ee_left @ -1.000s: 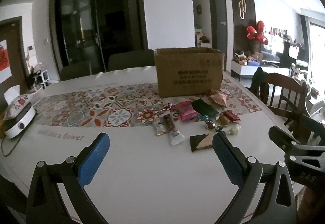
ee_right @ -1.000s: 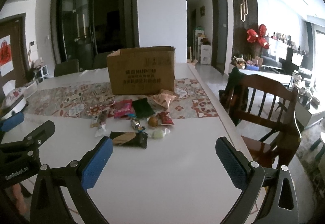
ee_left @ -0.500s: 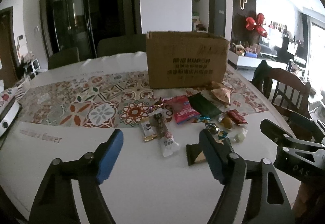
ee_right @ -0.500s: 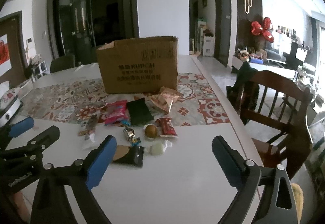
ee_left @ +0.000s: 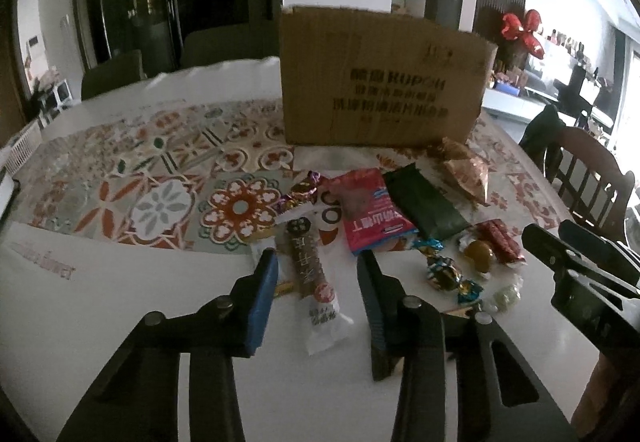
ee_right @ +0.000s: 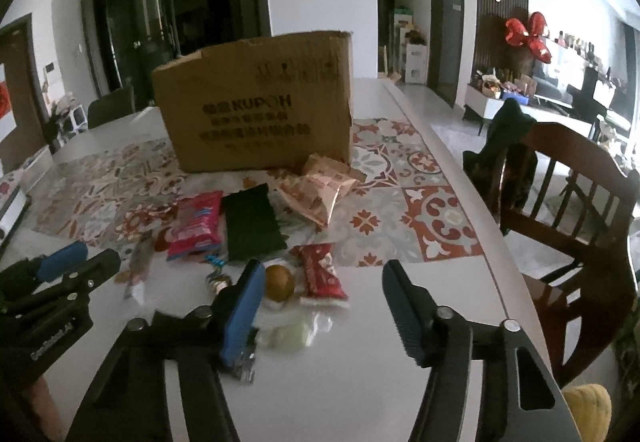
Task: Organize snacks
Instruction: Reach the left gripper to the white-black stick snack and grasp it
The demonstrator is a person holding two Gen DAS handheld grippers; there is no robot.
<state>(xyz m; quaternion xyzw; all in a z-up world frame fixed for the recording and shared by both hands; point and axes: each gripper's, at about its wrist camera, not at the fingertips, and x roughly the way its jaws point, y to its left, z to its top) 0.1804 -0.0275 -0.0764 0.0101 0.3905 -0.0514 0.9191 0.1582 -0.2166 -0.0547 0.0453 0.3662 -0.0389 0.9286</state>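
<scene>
Brown snack stick (ee_left: 312,269) lengthwise between fingers

The cardboard box (ee_right: 256,105), mid-frame in the right wrist view, carries "KUPOH" in dark print; the lines beneath it are too blurred to read. At lower left, the left gripper's (ee_right: 52,306) body shows white lettering, unreadable.

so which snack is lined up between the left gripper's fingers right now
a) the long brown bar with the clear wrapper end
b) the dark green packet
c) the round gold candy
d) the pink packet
a: in the left wrist view the long brown bar lies on the table in the gap of the open left gripper, while the dark green packet sits farther back.
</scene>
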